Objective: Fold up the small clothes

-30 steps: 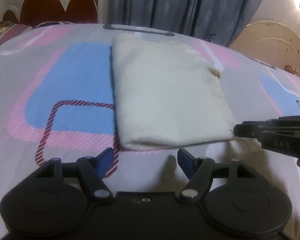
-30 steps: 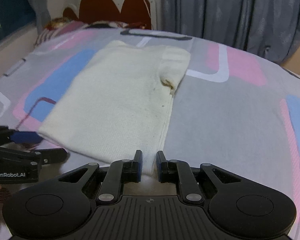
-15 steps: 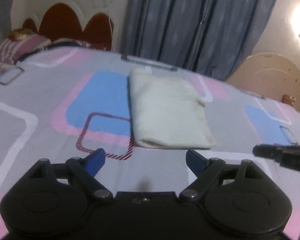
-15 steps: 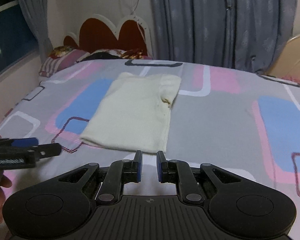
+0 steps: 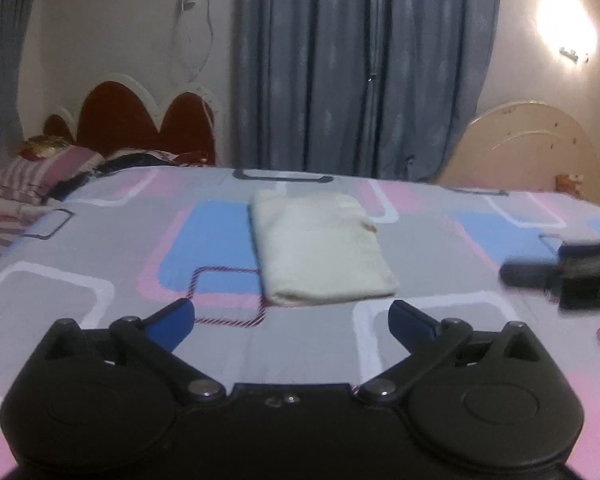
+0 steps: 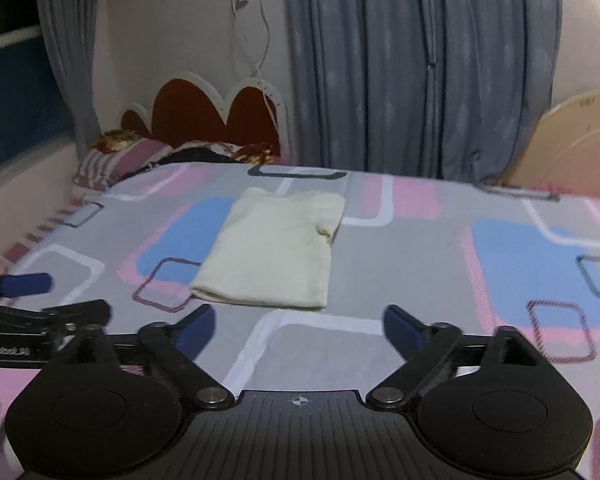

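Note:
A cream garment (image 5: 320, 248) lies folded into a flat rectangle on the patterned bedsheet (image 5: 100, 288); it also shows in the right wrist view (image 6: 276, 248). My left gripper (image 5: 292, 320) is open and empty, held back from the garment's near edge. My right gripper (image 6: 298, 326) is open and empty, also back from the garment. Each gripper shows at the side of the other's view: the right one (image 5: 564, 276) and the left one (image 6: 40, 300).
Pillows (image 6: 116, 156) and a red scalloped headboard (image 6: 204, 108) are at the far left. Grey curtains (image 6: 412, 60) hang behind the bed. A cream board (image 5: 524, 148) stands at the far right.
Both grippers have pulled back and up from the garment, which looks smaller. My right gripper has gone from shut to wide open. My left gripper has opened wider.

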The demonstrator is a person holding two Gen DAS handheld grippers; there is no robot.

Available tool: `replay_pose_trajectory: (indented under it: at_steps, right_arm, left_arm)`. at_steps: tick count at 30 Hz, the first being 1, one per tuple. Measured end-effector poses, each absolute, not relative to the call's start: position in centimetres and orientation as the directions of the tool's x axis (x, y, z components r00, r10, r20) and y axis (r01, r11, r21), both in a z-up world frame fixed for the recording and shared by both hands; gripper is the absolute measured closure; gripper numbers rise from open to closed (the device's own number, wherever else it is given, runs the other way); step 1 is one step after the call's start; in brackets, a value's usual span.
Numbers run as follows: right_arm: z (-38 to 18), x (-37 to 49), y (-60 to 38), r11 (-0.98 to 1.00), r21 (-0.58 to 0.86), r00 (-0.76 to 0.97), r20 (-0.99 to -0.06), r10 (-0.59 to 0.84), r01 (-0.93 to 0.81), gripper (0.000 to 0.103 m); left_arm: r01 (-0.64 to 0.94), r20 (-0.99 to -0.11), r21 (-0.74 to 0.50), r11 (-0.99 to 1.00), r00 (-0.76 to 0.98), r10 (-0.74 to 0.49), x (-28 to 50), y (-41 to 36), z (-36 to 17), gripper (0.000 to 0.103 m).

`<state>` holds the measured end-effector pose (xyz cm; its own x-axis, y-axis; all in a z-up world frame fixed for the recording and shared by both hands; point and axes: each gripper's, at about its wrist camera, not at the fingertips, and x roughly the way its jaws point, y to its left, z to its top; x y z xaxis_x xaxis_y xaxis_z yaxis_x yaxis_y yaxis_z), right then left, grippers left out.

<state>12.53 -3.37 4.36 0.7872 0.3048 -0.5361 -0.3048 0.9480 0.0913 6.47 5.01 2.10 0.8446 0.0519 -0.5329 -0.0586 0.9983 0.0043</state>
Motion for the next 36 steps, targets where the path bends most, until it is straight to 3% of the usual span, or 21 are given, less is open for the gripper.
replay_pose_trajectory:
  at_steps: [36]
  right_arm:
    - [3.5, 8.8, -5.8, 0.973, 0.089, 0.835, -0.501, 0.227, -0.211, 0.0]
  left_arm:
    - [-0.021, -0.512, 0.014, 1.0, 0.859, 0.025, 3.7, 4.0, 2.7, 0.0]
